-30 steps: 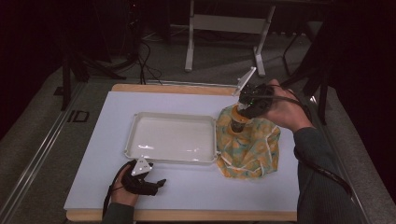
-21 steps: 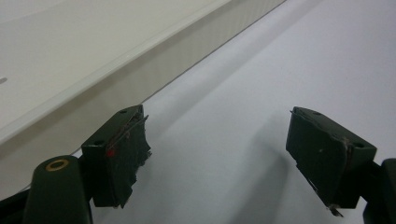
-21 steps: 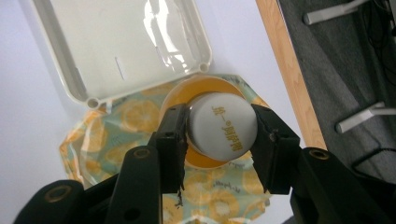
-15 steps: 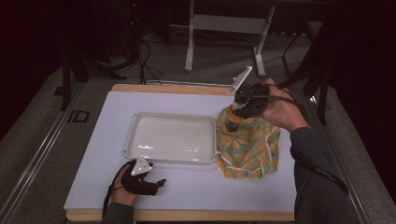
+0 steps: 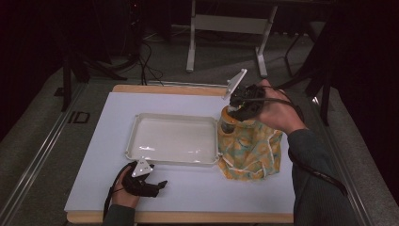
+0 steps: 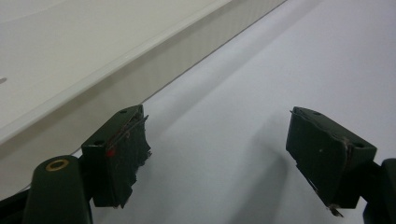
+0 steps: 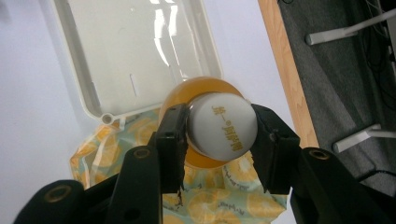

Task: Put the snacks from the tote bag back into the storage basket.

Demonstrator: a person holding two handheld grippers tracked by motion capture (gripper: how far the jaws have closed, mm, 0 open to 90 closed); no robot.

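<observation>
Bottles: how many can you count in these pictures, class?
1. The bottle stands upright in the patterned bag right of the tray, cap clamped by the right gripper. Others may hide inside.

An amber bottle [image 7: 205, 126] with a white printed cap [image 7: 223, 125] is held upright, partly inside a yellow orange-patterned cloth bag [image 5: 249, 148], which is slumped on the counter's right side.

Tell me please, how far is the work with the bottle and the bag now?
Done: the right gripper is shut on the white cap of the orange bottle. In hand: the bottle stands upright with its lower part inside the orange-print bag. Probably left: lifting it clear and perhaps setting it in the white tray, which holds nothing. The left gripper rests open on the table.
</observation>
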